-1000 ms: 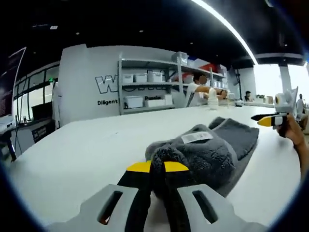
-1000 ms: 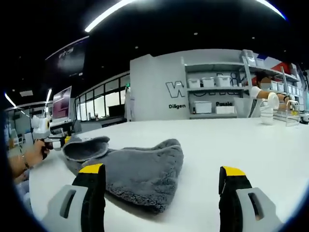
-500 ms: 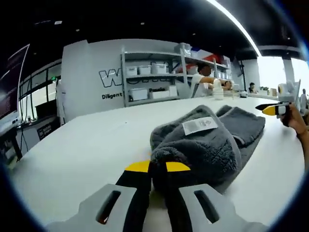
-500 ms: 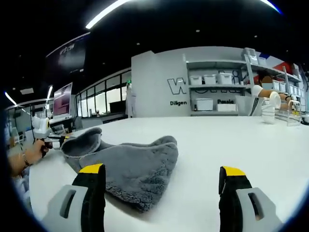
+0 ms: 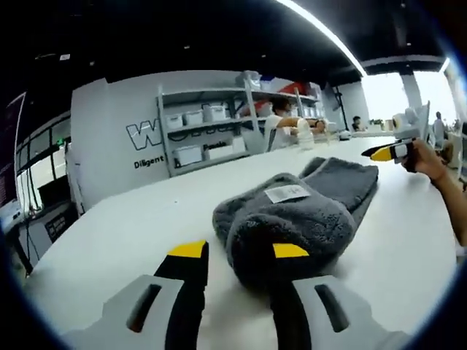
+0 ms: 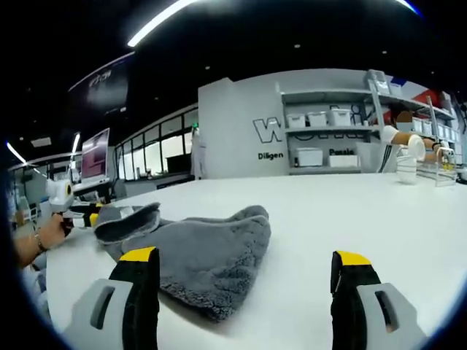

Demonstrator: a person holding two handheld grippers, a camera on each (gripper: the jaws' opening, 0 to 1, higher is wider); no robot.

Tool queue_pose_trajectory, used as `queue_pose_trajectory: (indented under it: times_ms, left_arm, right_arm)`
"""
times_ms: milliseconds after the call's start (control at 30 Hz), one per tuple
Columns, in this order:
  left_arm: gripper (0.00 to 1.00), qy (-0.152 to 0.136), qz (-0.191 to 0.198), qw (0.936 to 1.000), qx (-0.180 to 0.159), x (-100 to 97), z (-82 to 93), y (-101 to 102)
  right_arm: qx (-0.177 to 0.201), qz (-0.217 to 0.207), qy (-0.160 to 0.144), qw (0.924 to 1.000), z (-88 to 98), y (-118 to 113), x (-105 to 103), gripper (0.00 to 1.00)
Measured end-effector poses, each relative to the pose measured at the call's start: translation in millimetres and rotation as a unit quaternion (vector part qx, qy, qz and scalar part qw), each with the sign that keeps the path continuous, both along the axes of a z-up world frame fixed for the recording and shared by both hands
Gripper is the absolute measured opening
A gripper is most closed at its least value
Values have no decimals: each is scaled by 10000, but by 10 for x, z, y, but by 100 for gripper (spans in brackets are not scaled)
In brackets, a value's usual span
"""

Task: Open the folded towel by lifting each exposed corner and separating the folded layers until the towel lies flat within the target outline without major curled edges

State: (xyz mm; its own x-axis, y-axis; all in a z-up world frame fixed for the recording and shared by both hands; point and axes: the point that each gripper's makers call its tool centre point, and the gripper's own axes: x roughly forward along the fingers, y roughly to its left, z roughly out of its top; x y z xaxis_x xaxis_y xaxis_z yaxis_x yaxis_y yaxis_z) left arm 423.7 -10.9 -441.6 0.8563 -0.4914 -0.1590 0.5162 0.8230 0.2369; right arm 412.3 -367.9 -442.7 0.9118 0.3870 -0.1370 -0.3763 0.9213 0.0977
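A grey plush towel (image 5: pixel 306 211) lies crumpled and partly folded on the white table (image 5: pixel 109 233), its white tag (image 5: pixel 286 193) facing up. My left gripper (image 5: pixel 239 250) is open at the towel's near bunched end, which rests against its right finger (image 5: pixel 290 251). In the left gripper view, a hand holds the right gripper (image 5: pixel 387 152) beyond the towel's far end. In the right gripper view, the towel (image 6: pixel 204 244) spreads ahead on the left. My right gripper (image 6: pixel 244 257) is wide open above the towel's near edge, holding nothing. A hand holds the left gripper (image 6: pixel 84 214) at the towel's raised far fold.
A grey wall with lettering (image 6: pixel 273 135) and shelves of white bins (image 6: pixel 317 138) stand behind the table. A person (image 5: pixel 281 124) works at the back. Bare table (image 6: pixel 379 219) stretches to the right of the towel in the right gripper view.
My left gripper's jaws have spread apart and let go of the bunched towel end. The raised fold has sunk lower. The right gripper stays open and still.
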Motion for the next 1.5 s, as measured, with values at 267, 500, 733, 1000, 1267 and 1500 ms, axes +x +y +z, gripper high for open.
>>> queue_pose_trajectory:
  times_ms: [267, 500, 733, 1000, 1267, 1500]
  left_arm:
    - [44, -287, -341, 9954, 854, -150, 34, -157]
    - [58, -775, -587, 9821, 1614, -292, 83, -397]
    - [47, -1222, -770, 9655, 2165, -346, 174, -592]
    - [20, -1247, -1192, 9525, 2511, -434, 41, -834]
    - [4, -922, -1193, 9654, 2130, -405, 1, -794]
    - [4, -791, -829, 9857, 1237, -320, 201, -585]
  right_arm:
    - [21, 3, 5, 10000, -3, 5, -6, 99]
    - [51, 17, 12, 10000, -6, 9, -7, 99]
    - [119, 40, 2, 9999, 4, 11, -5, 99]
    - [233, 122, 4, 9997, 18, 20, 14, 99]
    - [77, 187, 48, 9998, -9, 54, 5, 99]
    - [24, 295, 118, 9995, -52, 116, -30, 99]
